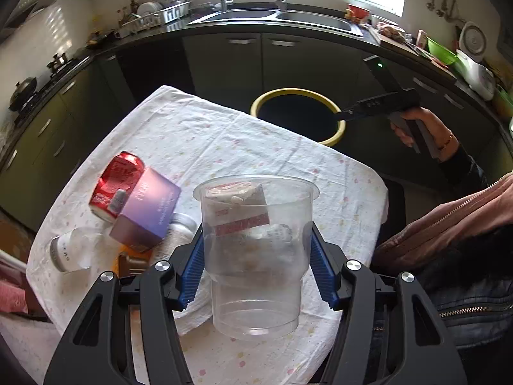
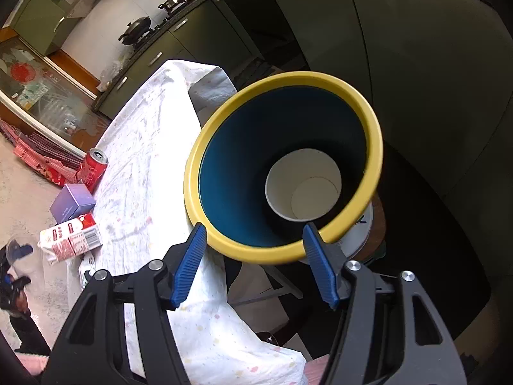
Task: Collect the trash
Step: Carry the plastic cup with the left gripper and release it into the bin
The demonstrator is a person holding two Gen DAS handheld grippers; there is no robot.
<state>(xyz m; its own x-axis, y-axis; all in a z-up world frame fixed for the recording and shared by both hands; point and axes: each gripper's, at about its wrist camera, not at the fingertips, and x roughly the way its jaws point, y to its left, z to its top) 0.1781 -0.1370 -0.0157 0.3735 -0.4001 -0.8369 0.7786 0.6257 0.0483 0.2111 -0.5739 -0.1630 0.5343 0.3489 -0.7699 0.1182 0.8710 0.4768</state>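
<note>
While the left gripper [image 1: 256, 263] has its blue pads pressed on both sides of a clear plastic cup [image 1: 255, 250], the left wrist view shows that cup held upright above the near part of the cloth-covered table [image 1: 198, 134], with the yellow-rimmed bin [image 1: 330, 102] beyond the table's far edge. On the side of the cup away from the bin lie a red can [image 1: 112, 179], a purple box [image 1: 147, 211] and a small clear bottle [image 1: 70, 250]; a red-and-white carton [image 1: 237, 205] shows through the cup's wall. The right gripper [image 1: 344, 114] reaches over the bin's rim, held by a hand [image 1: 413, 128].

In the right wrist view, the right gripper [image 2: 253, 256] stands about half open and empty, its fingertips just short of the bin's [image 2: 272, 250] near rim. A white paper cup [image 2: 301, 186] lies at the bin's bottom. The can [image 2: 93, 166], box [image 2: 72, 203] and carton [image 2: 70, 237] sit well away from the bin, at the table's other end.

I judge the step in hand to be carrying the plastic cup to the bin. The next move calls for bringing it across the table, clearing the yellow rim, then releasing above the opening.
</note>
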